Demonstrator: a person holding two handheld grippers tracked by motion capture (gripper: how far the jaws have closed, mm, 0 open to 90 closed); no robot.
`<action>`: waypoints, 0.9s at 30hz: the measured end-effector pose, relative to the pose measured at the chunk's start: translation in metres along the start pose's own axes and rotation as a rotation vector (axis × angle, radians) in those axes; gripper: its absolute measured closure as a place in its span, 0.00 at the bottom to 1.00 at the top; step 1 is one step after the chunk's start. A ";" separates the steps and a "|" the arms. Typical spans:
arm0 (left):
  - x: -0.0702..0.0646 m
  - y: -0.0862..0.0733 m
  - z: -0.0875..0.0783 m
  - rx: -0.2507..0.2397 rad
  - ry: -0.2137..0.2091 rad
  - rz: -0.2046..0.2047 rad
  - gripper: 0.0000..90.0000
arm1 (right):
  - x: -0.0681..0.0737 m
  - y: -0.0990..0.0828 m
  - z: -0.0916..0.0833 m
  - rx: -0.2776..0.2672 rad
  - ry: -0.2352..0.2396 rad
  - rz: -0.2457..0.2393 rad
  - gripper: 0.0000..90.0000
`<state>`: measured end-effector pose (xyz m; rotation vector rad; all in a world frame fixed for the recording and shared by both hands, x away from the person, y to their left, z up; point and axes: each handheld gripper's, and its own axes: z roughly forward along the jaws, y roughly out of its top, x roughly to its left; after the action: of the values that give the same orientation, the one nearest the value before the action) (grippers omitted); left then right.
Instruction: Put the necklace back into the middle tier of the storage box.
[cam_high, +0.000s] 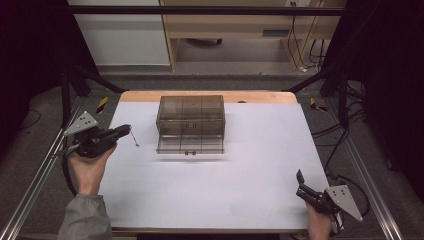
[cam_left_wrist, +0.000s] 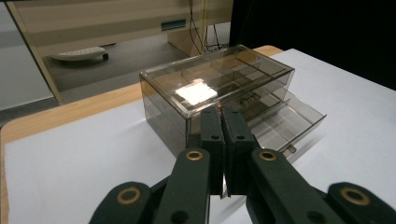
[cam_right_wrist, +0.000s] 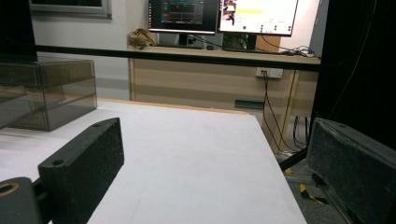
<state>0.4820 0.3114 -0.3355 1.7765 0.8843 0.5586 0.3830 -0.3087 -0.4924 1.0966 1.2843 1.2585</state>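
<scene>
Thin metal chain (cam_high: 135, 138) hangs from left hand-held gripper (cam_high: 125, 131), jaws pinched on it, above white table (cam_high: 210, 195), left of smoky clear plastic drawer box (cam_high: 190, 123), bottom drawer open. We see right hand-held gripper (cam_high: 301, 184) spread apart, empty.

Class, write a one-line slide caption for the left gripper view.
Shut left claw pinching a thin chain, facing a smoky clear drawer box with its bottom drawer open.

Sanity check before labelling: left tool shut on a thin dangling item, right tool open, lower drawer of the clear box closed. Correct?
One error: the lower drawer of the clear box is pulled out, not closed, as the left gripper view shows. The rest holds: the left tool is shut on a thin dangling item, and the right tool is open.
</scene>
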 end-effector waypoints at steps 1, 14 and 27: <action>-0.001 0.004 0.001 -0.002 -0.003 0.005 0.97 | 0.000 0.000 0.000 0.001 0.000 0.002 0.05; -0.020 0.042 0.010 -0.023 -0.034 0.059 0.97 | 0.000 0.000 0.000 0.001 0.000 0.002 0.05; -0.040 0.062 0.043 -0.036 -0.083 0.083 0.97 | 0.000 0.000 0.000 -0.001 0.000 0.004 0.05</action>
<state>0.5072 0.2424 -0.2924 1.7965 0.7419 0.5471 0.3834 -0.3089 -0.4924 1.0992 1.2825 1.2623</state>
